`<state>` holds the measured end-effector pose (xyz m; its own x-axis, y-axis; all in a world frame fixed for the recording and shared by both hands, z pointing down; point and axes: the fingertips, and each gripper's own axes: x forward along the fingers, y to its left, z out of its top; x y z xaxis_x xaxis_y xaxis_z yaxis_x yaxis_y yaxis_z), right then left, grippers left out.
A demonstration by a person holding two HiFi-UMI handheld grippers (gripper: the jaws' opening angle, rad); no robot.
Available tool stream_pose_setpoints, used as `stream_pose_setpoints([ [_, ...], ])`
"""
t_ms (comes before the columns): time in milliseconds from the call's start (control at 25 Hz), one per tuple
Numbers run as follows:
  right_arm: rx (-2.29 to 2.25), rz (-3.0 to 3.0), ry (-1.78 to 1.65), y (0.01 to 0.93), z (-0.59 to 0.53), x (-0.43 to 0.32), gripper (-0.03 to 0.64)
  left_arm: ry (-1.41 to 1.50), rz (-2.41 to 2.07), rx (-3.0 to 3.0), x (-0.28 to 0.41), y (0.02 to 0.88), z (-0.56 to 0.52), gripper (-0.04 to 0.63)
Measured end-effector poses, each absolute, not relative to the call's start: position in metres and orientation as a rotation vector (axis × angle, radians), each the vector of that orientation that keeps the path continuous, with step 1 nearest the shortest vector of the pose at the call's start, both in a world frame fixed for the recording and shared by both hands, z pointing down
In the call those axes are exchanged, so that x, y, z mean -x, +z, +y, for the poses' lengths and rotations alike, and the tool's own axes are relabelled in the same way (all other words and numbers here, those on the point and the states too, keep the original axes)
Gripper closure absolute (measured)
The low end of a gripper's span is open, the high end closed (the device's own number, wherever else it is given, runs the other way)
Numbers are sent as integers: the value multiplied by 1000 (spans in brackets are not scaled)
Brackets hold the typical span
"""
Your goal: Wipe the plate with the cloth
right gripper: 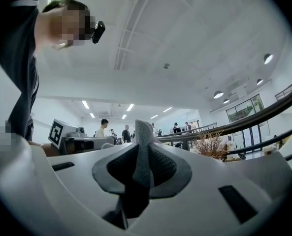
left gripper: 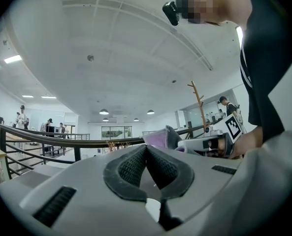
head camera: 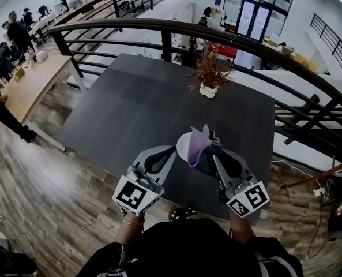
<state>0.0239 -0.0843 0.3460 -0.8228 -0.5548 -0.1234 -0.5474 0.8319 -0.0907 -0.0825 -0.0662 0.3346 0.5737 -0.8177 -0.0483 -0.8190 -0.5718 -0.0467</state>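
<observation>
Use the left tool [left gripper: 146, 149], closed pad to pad on nothing, to steady the rim if needed. Grip firmly with the right tool [right gripper: 141, 149], clamped on the soft purple-and-grey cloth [head camera: 201, 145]. Press the fabric flat against the round white plate [head camera: 183, 146] just left of it, seemingly lying near the close edge of the dark grey surface [head camera: 130, 103]. Sweep in overlapping arcs, never shoving nearward.

Cloth [head camera: 200, 145] showing lilac, shading grey; plate [head camera: 183, 147] showing white; table [head camera: 130, 108] reading charcoal; marker cubes [head camera: 137, 195] carrying black-and-white squares; floor [head camera: 55, 178] showing brown wood grain; dried plant [head camera: 211, 68] showing rust-brown.
</observation>
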Motion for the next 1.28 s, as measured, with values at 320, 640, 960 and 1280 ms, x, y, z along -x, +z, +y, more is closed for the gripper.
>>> stream_pose_setpoints([
  [320,871,2860,-63,341,-109,-44,558,31,1406,2726,61,330,-87,595],
  [640,885,2838,-72,341,-129,-67,558,10,1397,2738,40,330,-109,595],
  [960,937,2833,-94,354,-136,-82,558,-9,1400,2766,31,345,-116,595],
  [1280,1034,2790,-87,352,-137,-73,558,-22,1269,2808,37,337,-128,595],
])
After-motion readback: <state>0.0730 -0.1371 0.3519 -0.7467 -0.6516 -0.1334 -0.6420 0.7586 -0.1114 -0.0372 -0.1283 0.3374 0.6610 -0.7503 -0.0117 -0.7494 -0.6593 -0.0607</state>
